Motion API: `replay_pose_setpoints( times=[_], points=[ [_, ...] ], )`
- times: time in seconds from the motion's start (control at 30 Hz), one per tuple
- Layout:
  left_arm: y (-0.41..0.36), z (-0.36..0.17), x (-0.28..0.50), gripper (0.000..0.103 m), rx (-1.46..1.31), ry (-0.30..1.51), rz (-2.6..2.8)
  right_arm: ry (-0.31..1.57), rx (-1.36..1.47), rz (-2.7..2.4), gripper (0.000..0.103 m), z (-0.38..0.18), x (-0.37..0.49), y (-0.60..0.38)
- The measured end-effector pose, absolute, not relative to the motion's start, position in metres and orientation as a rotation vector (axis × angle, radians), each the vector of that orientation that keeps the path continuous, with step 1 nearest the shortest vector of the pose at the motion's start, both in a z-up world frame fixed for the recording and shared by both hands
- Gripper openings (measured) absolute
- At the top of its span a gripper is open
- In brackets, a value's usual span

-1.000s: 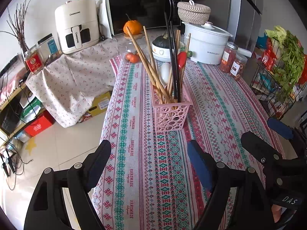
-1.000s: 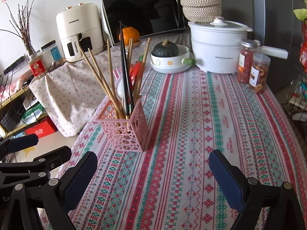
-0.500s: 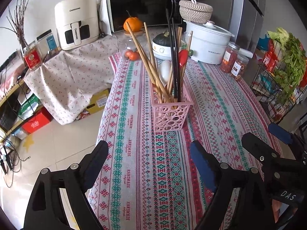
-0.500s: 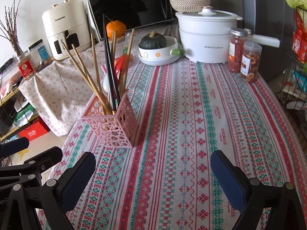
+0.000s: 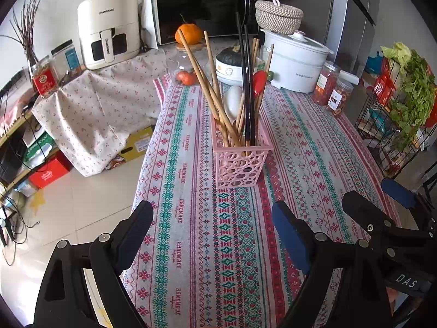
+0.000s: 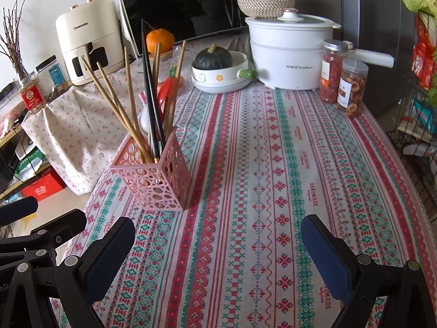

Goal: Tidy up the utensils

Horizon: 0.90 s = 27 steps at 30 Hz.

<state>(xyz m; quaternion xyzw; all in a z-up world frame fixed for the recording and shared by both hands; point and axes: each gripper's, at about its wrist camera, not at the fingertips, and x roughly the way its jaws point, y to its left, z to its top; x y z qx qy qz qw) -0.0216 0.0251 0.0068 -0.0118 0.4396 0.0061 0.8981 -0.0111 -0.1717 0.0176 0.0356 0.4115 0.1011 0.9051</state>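
The pink basket (image 5: pixel 240 161) stands upright on the patterned tablecloth (image 5: pixel 191 218), nearer the cloth's left edge than its right. It holds wooden chopsticks (image 5: pixel 210 93) fanned leftward, a pair of black chopsticks (image 5: pixel 245 87) nearly vertical, a white spoon (image 5: pixel 233 101) and a red utensil (image 5: pixel 259 82).

The left gripper (image 5: pixel 211 232) hovers in front of the basket with its jaws spread wide and nothing between them; its left finger hangs out past the table edge, over the tiled floor (image 5: pixel 82 205). The right gripper (image 6: pixel 217 248) is also wide and empty, in front of the basket and to its right, above bare cloth.

Right of the basket, the cloth runs unoccupied to the far table edge, where a wire rack (image 6: pixel 418 114) stands just beside it. Behind the basket, well apart, sit a bowl with a dark squash (image 6: pixel 214 57), a white cooker (image 6: pixel 292 52) and two jars (image 6: pixel 341 79).
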Motion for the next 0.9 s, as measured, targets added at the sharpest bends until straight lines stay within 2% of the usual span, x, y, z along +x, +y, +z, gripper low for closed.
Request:
replay_pose_setpoints(
  times=[0.23, 0.9],
  points=[
    [0.0257, 0.0078, -0.0224, 0.094, -0.023, 0.897, 0.023, 0.846, 0.065, 0.204, 0.100, 0.0176, -0.0112, -0.1708],
    [0.0245, 0.0137, -0.0238, 0.094, -0.035, 0.872, 0.007, 0.846, 0.070, 0.185, 0.100, 0.0169, -0.0097, -0.1727]
  ],
)
